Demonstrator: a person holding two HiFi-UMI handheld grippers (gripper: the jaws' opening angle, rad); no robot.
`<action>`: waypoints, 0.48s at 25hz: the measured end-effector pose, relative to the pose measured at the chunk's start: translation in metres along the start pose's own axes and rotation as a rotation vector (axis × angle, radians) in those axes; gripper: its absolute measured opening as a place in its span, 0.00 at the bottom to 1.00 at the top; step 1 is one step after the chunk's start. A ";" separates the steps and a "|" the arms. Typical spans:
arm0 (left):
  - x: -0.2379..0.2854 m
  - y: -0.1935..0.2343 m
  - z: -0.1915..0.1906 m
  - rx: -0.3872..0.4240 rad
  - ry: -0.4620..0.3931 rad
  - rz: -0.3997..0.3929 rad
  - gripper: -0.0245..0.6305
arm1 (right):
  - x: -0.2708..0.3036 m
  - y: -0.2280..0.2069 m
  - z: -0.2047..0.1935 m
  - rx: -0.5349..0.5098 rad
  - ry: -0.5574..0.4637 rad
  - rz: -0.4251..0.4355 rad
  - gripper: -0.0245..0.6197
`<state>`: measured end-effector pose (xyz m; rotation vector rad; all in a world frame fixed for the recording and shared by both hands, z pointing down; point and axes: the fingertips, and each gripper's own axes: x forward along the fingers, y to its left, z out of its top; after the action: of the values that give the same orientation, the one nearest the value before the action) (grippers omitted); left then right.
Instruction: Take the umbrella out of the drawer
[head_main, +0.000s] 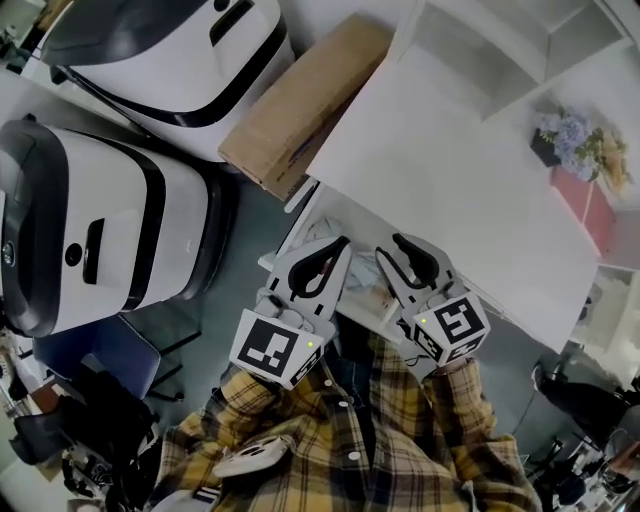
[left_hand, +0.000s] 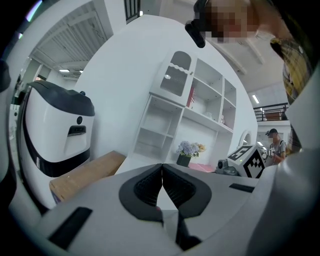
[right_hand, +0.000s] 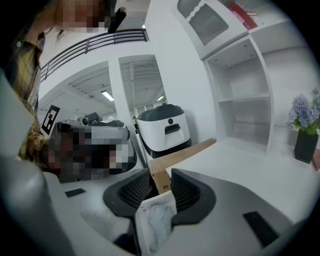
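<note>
Left of the bench (head_main: 450, 200), two white machines (head_main: 100, 230) are parked on the floor, and a cardboard box (head_main: 300, 100) is wedged against the bench's left edge. Little room is left on that side.

The left claw (head_main: 335, 250) is held above the bench's near edge. Its jaws are clenched tip to tip, with nothing between them. It is judged to be carried idle until the reach is made.

Under that near edge a drawer (head_main: 345, 215) appears to be pulled out toward the person. Pale contents are seen in it, partly covered by both claws. The umbrella cannot be made out and is presumed to lie there.

Just right of the left claw, the right claw (head_main: 392, 250) is angled down over the drawer. Its jaws are released a little and nothing is grasped; a pale crumpled thing (right_hand: 152, 225) is seen below them.

The open way is judged to be straight down, with the bench's overhanging edge to be avoided. A pot of flowers (head_main: 575, 135) stands at the bench's far right, well apart.
</note>
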<state>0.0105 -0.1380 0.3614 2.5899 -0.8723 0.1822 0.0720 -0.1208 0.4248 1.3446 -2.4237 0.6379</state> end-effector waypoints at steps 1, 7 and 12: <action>-0.001 0.002 -0.003 -0.003 0.004 0.005 0.07 | 0.003 0.001 -0.003 -0.003 0.010 0.010 0.23; -0.006 0.010 -0.023 -0.014 0.044 0.020 0.07 | 0.023 0.003 -0.022 -0.012 0.064 0.059 0.31; -0.005 0.018 -0.040 -0.026 0.067 0.039 0.07 | 0.038 0.003 -0.048 -0.016 0.126 0.091 0.37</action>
<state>-0.0043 -0.1319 0.4023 2.5291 -0.8960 0.2656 0.0513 -0.1224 0.4828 1.1571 -2.3939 0.7032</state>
